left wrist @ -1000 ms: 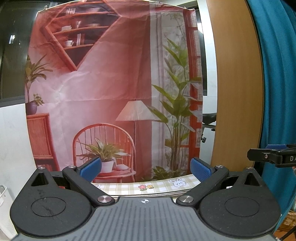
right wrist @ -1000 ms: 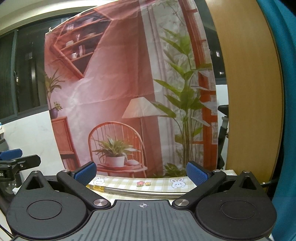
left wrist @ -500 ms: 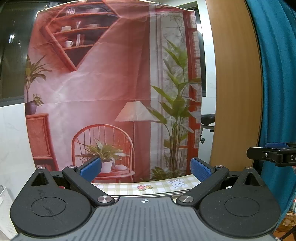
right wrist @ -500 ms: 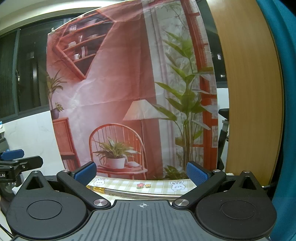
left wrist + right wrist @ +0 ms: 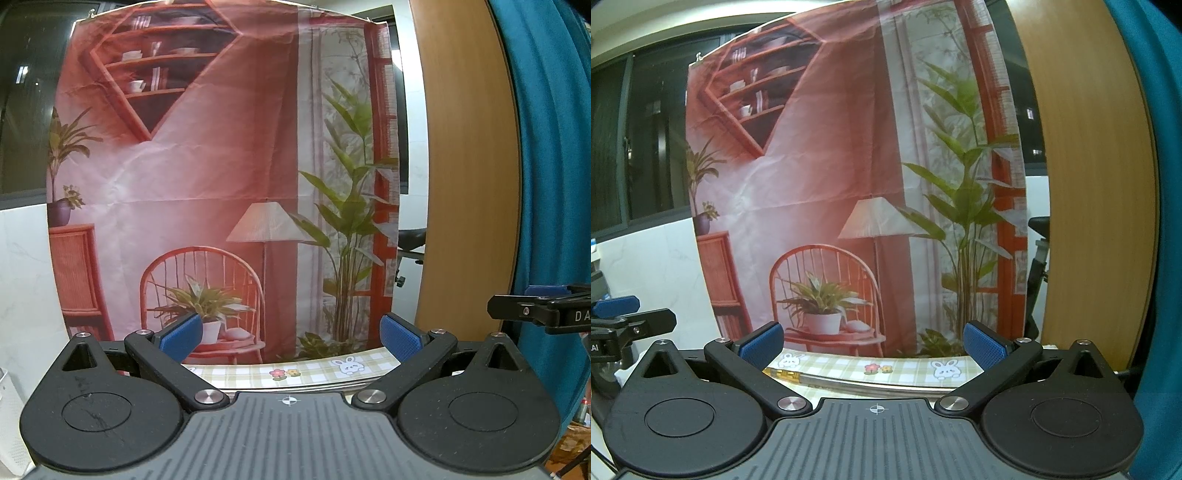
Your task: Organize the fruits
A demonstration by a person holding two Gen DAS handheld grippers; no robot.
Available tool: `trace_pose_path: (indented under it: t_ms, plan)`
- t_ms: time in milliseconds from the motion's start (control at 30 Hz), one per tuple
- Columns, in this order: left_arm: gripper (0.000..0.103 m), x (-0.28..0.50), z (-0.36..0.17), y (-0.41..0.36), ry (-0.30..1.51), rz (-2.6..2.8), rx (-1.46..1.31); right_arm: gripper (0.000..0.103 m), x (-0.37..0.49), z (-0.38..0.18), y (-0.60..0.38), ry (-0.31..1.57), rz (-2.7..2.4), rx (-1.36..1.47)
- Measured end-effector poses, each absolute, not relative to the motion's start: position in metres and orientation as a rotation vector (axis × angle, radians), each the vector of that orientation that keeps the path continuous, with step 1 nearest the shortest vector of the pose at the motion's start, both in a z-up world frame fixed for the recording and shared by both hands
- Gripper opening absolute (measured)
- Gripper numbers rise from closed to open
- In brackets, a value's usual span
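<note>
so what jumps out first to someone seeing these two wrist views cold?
The big printed backdrop fills both views: a red-toned room scene with a chair, lamp and plants, hanging behind the far edge of the checked tablecloth with its bunny and flower prints. In front, the left gripper and the right gripper are both wide open with nothing between their blue pads. No fruit shows in either view.

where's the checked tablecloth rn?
Low in both wrist views: the checked tablecloth shows as a thin strip between the open fingers of the left gripper and right gripper, right under the hanging printed backdrop.
</note>
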State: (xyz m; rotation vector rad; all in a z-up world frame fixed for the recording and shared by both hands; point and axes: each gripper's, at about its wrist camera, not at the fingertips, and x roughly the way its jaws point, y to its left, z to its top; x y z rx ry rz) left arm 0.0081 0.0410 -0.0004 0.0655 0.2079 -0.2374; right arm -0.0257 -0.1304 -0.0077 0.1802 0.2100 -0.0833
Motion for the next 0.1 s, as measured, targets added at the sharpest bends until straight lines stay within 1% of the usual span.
trace_pose_path:
  t_ms: [100]
  plan:
    - [0.103, 0.0088, -0.0010, 0.0418, 0.208, -0.240, 0.061, 0.103, -0.0255, -0.0093, -0.1291, 0.213, -0.082, 0.180]
